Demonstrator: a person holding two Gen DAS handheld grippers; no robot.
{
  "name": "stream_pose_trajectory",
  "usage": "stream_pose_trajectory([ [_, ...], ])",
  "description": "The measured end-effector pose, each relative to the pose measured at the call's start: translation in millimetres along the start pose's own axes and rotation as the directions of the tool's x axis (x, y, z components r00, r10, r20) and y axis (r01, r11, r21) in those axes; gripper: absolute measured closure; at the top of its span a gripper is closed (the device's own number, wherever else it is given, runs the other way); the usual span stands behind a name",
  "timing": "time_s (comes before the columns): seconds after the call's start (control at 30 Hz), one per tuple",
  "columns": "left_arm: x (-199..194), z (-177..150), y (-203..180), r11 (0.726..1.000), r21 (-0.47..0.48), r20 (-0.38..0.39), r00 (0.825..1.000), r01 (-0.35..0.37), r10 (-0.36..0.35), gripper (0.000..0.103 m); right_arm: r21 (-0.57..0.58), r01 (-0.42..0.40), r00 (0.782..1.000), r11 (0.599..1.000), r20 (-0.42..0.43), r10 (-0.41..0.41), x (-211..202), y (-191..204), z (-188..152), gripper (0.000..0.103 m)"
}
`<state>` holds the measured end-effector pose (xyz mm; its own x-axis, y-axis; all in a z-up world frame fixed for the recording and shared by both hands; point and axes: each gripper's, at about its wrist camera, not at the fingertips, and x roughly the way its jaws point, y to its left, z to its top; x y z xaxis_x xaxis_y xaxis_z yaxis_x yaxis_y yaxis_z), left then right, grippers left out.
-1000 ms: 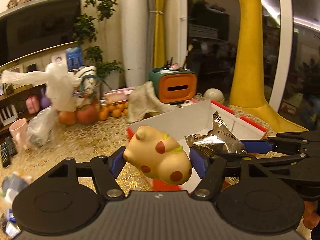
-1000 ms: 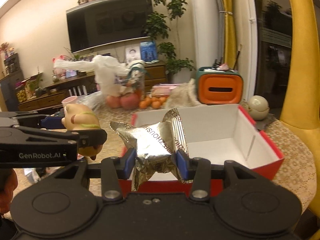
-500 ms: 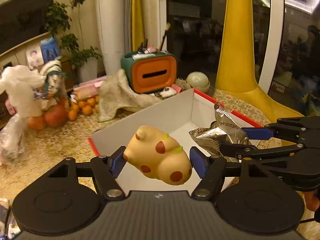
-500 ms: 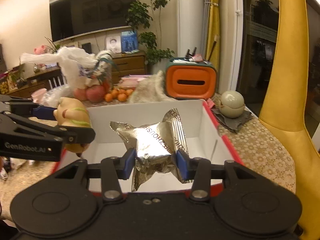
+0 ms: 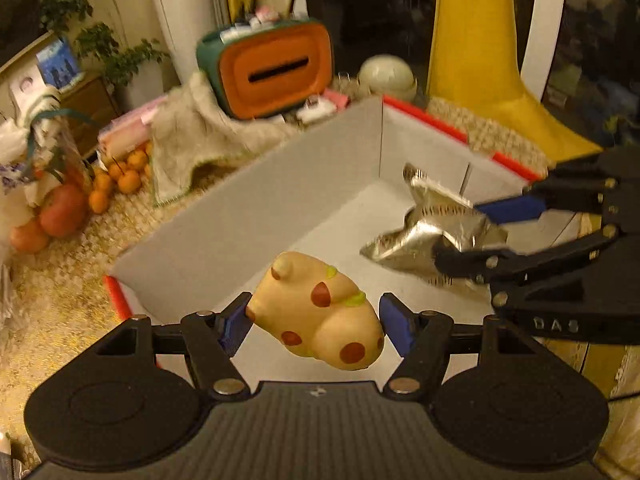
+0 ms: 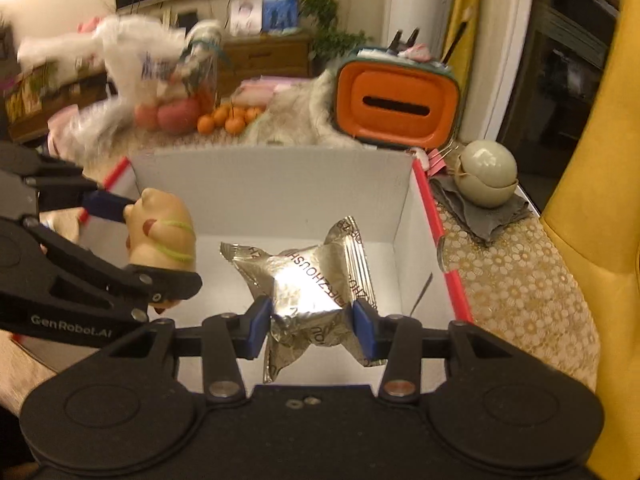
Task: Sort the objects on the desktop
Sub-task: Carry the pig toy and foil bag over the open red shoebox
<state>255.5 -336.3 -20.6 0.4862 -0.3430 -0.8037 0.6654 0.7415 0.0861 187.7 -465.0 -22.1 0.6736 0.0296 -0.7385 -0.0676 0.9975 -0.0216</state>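
The left gripper [image 5: 314, 322] is holding a spotted toy pig [image 5: 318, 310] crosswise, with its jaws closed against the toy's two ends. The right gripper [image 6: 312, 328] is gripping a crumpled silver foil packet [image 6: 308, 280], with its jaws pressing on the packet's lower part. Both items are hanging above the open interior of a white box with a red rim [image 6: 280, 188]; the pig is sitting over the box's left side, and the packet is sitting over the middle toward the right. The box is resting on a table [image 6: 512, 280] covered with a gold patterned cloth. Behind the box, an orange and green holder [image 6: 396, 104] is standing beside a pale fabric heap [image 5: 200, 136], and small oranges [image 6: 228, 118] are lying nearby. A round grey-green pot [image 6: 486, 172] is sitting just right of the box's far corner.
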Motion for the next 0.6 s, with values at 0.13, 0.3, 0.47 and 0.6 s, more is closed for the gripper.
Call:
stream_pose_trajectory([
  [0.13,19,1,-1,1.0,0.026,-0.061,0.998,-0.015,0.016,0.035,-0.013,-0.005,0.998,1.0,-0.069,0.004,17,-3,2,0.059],
  [0.3,36,4,-1,0.999,0.041,-0.118,0.993,-0.009,0.013,0.034,-0.04,0.004,0.99,0.999,-0.139,-0.009,33,-1,0,0.059],
  [0.47,49,6,0,0.999,0.038,-0.166,0.986,0.001,0.005,0.034,-0.056,0.012,0.983,0.998,-0.185,-0.023,41,1,-5,0.059],
  [0.6,52,7,1,0.999,0.03,-0.187,0.982,0.017,-0.011,0.032,-0.05,0.008,0.982,0.999,-0.188,-0.018,42,-1,-6,0.058],
])
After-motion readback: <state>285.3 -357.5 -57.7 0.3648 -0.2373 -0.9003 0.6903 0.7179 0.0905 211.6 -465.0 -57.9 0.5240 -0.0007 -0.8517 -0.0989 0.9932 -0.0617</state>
